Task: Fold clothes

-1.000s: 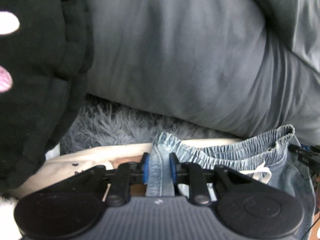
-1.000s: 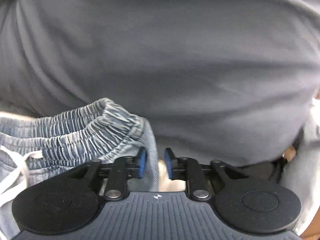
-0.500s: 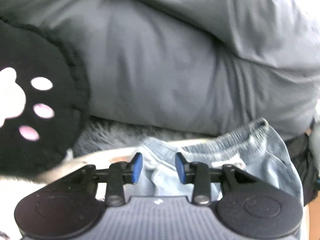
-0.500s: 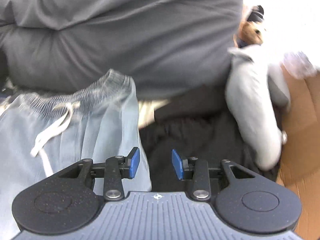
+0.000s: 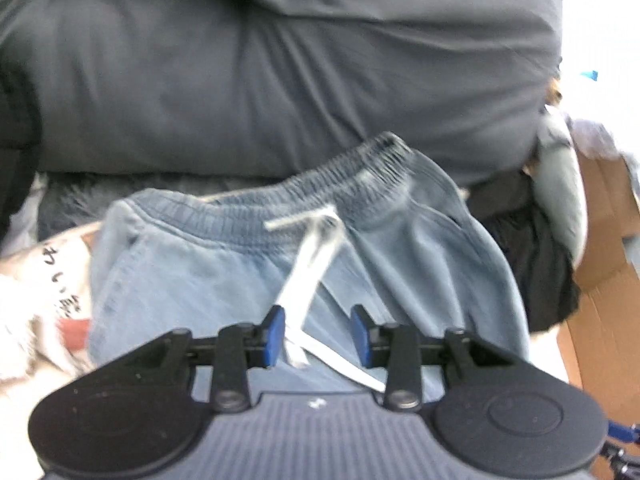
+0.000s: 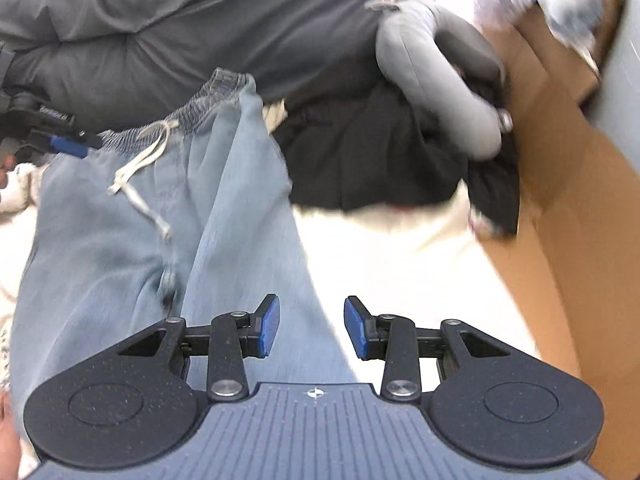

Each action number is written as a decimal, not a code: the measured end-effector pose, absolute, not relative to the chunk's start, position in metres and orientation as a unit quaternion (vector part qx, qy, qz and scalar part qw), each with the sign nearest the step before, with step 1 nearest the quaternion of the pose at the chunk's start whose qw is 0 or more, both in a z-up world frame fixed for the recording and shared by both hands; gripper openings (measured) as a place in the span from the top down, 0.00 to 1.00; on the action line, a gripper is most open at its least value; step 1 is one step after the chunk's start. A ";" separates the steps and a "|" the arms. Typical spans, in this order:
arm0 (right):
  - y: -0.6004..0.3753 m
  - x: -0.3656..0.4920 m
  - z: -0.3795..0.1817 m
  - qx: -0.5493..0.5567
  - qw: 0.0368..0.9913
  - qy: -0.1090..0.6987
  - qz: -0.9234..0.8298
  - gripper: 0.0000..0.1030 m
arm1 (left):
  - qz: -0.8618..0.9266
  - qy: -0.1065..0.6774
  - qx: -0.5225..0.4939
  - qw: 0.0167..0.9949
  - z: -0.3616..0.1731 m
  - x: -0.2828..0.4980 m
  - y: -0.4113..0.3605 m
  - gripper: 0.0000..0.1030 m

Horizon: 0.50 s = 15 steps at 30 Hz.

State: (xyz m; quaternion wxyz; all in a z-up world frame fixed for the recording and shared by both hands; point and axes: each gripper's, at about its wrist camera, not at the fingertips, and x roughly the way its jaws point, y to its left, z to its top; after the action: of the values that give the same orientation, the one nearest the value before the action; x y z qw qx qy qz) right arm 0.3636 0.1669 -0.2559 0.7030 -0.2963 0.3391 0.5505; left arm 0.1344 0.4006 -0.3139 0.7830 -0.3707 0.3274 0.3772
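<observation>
Light blue denim trousers [image 5: 192,280] with an elastic waistband and a white drawstring [image 5: 308,256] lie flat, waistband toward the grey bedding. My left gripper [image 5: 318,336] is open and empty above the drawstring. In the right wrist view the trousers [image 6: 120,248] run down the left side. My right gripper [image 6: 312,328] is open and empty over their right edge. The left gripper's blue fingertip [image 6: 68,146] shows at the waistband's left end.
A big grey duvet [image 5: 280,72] lies behind the trousers. A black garment [image 6: 368,152] and a grey cushion [image 6: 436,80] lie to the right, against a cardboard box [image 6: 580,208]. A white printed cloth [image 5: 44,280] lies at the left.
Both grippers let go of the waistband, opened and pulled back. The trousers now lie spread out.
</observation>
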 end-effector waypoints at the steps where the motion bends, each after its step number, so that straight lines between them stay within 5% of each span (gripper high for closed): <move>1: 0.156 0.361 -0.259 -0.292 0.705 0.343 0.548 0.59 | 0.369 0.335 -0.365 0.786 -0.314 0.139 0.395 0.62; 15: 0.035 0.355 -0.311 -0.212 0.708 0.456 0.496 0.59 | 0.272 0.441 -0.302 0.800 -0.320 0.206 0.334 0.58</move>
State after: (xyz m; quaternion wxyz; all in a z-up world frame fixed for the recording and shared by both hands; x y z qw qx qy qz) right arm 0.3552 0.0351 -0.3109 0.7078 -0.2122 0.4557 0.4963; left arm 0.2059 0.3337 -0.3202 0.8000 -0.3017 0.4412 0.2725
